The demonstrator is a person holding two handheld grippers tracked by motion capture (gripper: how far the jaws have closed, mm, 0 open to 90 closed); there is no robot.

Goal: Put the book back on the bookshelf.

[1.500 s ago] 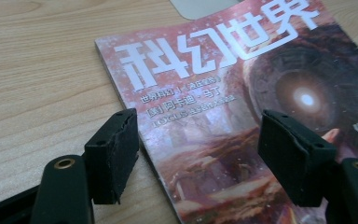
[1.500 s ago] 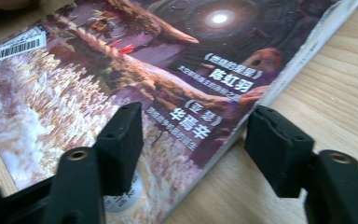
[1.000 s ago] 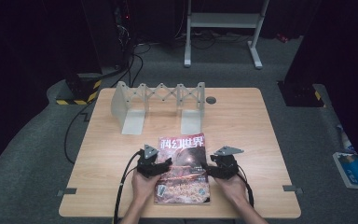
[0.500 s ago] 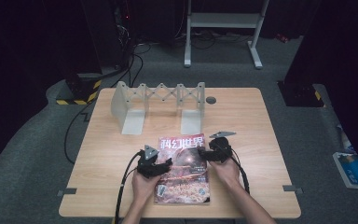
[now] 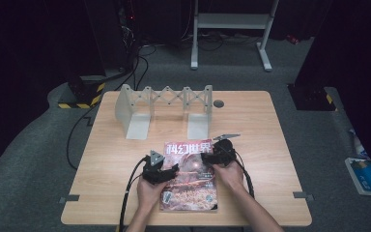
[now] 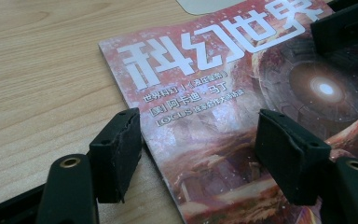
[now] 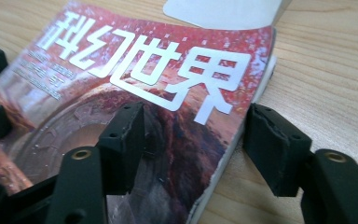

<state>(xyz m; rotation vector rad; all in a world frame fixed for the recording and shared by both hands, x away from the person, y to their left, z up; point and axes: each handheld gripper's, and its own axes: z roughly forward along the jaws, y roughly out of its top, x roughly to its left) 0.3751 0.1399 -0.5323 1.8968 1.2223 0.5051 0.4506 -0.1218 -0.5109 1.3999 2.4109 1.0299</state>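
Right gripper (image 5: 211, 155) has moved inward onto the magazine (image 5: 189, 176) — jaws wide, straddling its right edge.
Left gripper (image 5: 166, 170) straddles the opposite edge, equally wide — close both squarely on the cover's edges.

Dark room, grey carpet floor (image 5: 34, 159), light wooden table (image 5: 275, 130) at centre frame, white metal stand (image 5: 232, 21) at upper centre, black cables (image 5: 140, 63) trailing at upper left, yellow-black striped base (image 5: 79, 96) at left.
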